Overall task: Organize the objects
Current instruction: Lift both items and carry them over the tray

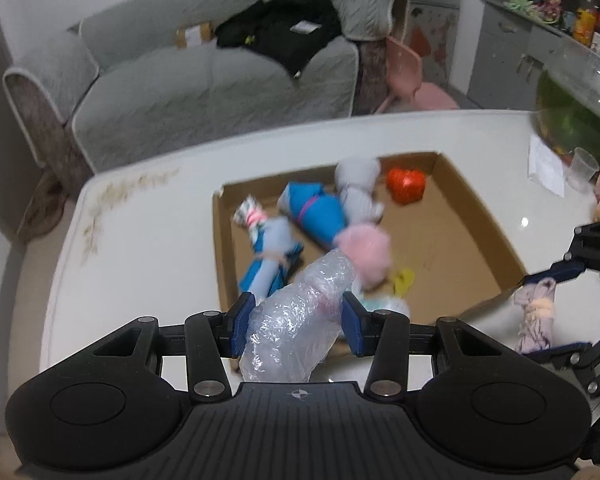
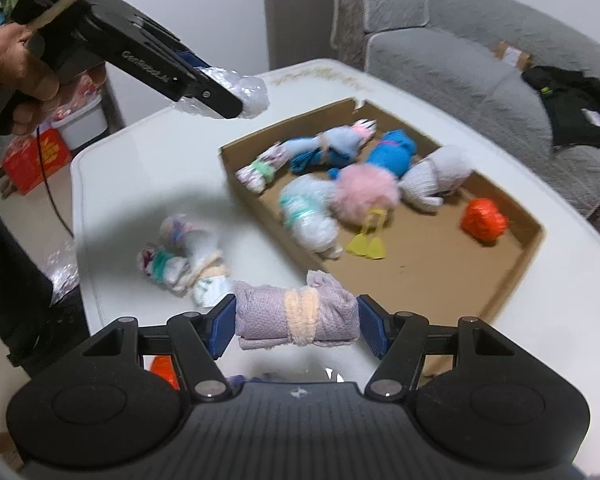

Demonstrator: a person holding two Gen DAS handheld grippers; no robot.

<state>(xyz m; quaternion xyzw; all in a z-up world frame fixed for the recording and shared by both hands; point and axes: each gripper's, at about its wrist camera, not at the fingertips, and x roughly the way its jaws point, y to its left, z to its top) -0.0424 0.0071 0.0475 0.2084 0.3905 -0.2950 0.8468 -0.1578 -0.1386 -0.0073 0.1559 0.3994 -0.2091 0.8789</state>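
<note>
Each handheld gripper, the left gripper (image 1: 296, 322) and the right gripper (image 2: 297, 326), has a matte black ribbed body with two round raised discs, silver pivot screws, black linkage arms, blue ridged finger pads (image 2: 222, 330) and white lettering along its side.

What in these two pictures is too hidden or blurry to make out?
- Left wrist view: what is inside the clear plastic bundle; crinkled wrap hides it.
- Right wrist view: an orange thing, mostly behind the right gripper.
- Both views: prints on the rolled cloths in the cardboard box; motion blur.
</note>
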